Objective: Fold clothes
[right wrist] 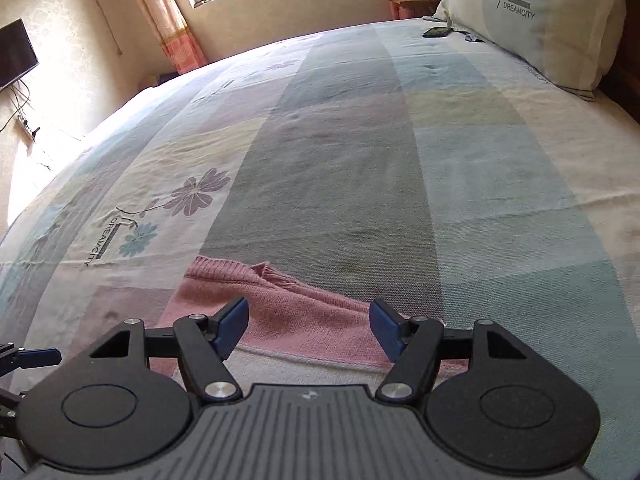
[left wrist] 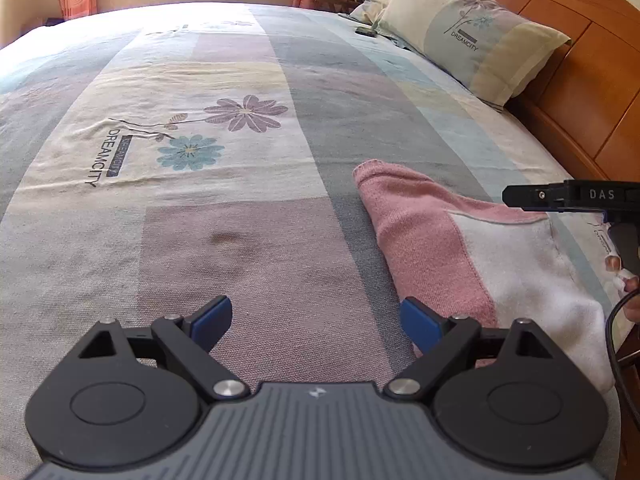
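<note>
Bedroom, patchwork bedspread as work surface. Left gripper jaws spread wide, nothing between the 2 pads, bare bedspread under them. Pink-and-white sweater lies folded just right of its right finger. Right gripper also open, empty, hovering over the sweater's pink edge. Pillow far ahead. Step looks like between folds; next move likely needs both grippers down on an edge to pinch.
</note>
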{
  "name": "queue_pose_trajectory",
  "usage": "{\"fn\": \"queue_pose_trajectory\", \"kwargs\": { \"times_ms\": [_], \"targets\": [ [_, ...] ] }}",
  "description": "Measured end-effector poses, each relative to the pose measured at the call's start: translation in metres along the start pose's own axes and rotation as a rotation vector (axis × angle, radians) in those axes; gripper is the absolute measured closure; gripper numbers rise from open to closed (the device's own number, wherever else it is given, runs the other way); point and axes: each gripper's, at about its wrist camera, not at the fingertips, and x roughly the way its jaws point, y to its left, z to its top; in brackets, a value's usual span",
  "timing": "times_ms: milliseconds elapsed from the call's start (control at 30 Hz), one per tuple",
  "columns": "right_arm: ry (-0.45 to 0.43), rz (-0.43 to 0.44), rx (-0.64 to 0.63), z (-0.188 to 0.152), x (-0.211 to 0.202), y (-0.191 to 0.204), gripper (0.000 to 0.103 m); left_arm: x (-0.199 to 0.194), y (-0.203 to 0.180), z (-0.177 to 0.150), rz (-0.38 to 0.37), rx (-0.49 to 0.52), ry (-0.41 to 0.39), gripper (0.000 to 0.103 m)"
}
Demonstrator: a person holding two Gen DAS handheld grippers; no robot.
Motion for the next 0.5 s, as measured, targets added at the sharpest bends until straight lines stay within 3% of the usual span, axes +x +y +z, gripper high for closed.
{"fn": "queue_pose_trajectory", "kwargs": {
  "times_ms": [233,333,500],
  "targets": [
    [0.063,0.027,-0.209,-0.052,-0.034,0.028,0.026,-0.012,-0.021,-0.012,0.002,0.063,0.022,0.012],
    [0.102,-0.082,-0.335,-0.084,-0.041,0.031,0.024,-0.018,-0.028,-0.017,0.01,0.086,0.023,0.012],
    [0.051,-0.093,-0.371,-0.108,-0.082,0.026,0.024,-0.026,-0.038,-0.023,-0.003,0.106,0.026,0.012]
  ]
}}
